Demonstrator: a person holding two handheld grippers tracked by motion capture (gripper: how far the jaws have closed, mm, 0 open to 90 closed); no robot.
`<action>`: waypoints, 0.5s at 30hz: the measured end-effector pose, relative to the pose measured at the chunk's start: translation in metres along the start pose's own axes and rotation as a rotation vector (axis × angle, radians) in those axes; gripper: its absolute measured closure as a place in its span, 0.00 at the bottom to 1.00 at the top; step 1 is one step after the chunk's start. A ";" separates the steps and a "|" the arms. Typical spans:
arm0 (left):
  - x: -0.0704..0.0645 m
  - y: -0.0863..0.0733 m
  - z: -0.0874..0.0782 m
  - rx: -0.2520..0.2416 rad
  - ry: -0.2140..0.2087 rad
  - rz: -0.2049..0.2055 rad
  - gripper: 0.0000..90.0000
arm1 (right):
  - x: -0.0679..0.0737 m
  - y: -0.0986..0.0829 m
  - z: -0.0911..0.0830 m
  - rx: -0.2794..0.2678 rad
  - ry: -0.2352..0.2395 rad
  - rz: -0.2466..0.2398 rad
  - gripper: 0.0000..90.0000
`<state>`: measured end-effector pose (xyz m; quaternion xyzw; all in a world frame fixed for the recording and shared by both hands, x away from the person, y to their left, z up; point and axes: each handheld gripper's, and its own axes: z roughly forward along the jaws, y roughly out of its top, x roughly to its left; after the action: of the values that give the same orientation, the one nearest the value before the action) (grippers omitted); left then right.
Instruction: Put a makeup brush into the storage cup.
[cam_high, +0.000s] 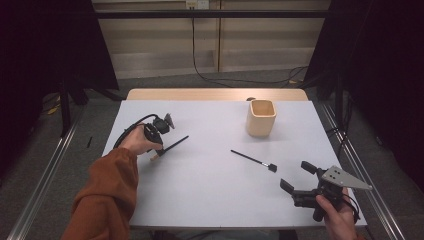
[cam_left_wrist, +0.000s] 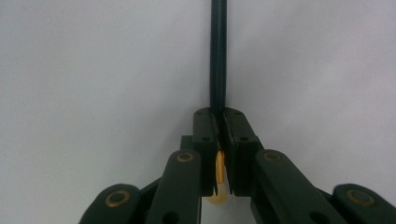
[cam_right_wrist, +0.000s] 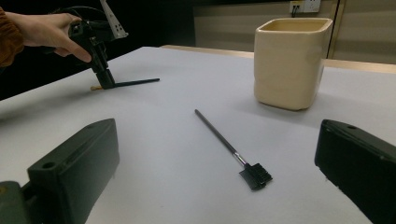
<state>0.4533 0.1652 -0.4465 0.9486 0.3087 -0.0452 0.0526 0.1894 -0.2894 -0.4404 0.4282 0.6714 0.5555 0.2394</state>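
At the left of the white table (cam_high: 210, 190), my left gripper (cam_high: 159, 148) points down and is shut on a thin black brush with a yellowish end (cam_high: 172, 145). In the left gripper view the black handle (cam_left_wrist: 218, 56) runs straight out from the closed gripper (cam_left_wrist: 220, 116), and the yellow tip (cam_left_wrist: 220, 179) shows behind the jaws. A second black brush with a small comb head (cam_high: 254, 160) (cam_right_wrist: 231, 150) lies flat mid-table. My right gripper (cam_high: 296, 176) (cam_right_wrist: 219, 163) stands open near the front right, just short of that brush's head.
A cream square-sided cup (cam_high: 261, 117) (cam_right_wrist: 290, 61) stands upright at the back right of the table. A wooden strip (cam_high: 215, 94) runs along the far edge. Metal rails flank the table on the floor.
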 end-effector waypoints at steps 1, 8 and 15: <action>0.001 -0.001 0.000 -0.009 -0.005 -0.004 0.94 | 0.000 0.000 0.000 -0.001 0.000 0.001 0.00; 0.002 -0.001 -0.002 -0.014 -0.013 -0.013 0.94 | 0.000 0.000 0.000 -0.001 0.000 0.001 0.00; 0.005 -0.006 -0.004 -0.050 -0.047 -0.041 0.94 | -0.001 0.000 0.000 0.000 0.000 0.001 0.00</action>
<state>0.4539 0.1737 -0.4435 0.9392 0.3277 -0.0608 0.0828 0.1896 -0.2899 -0.4406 0.4285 0.6713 0.5555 0.2392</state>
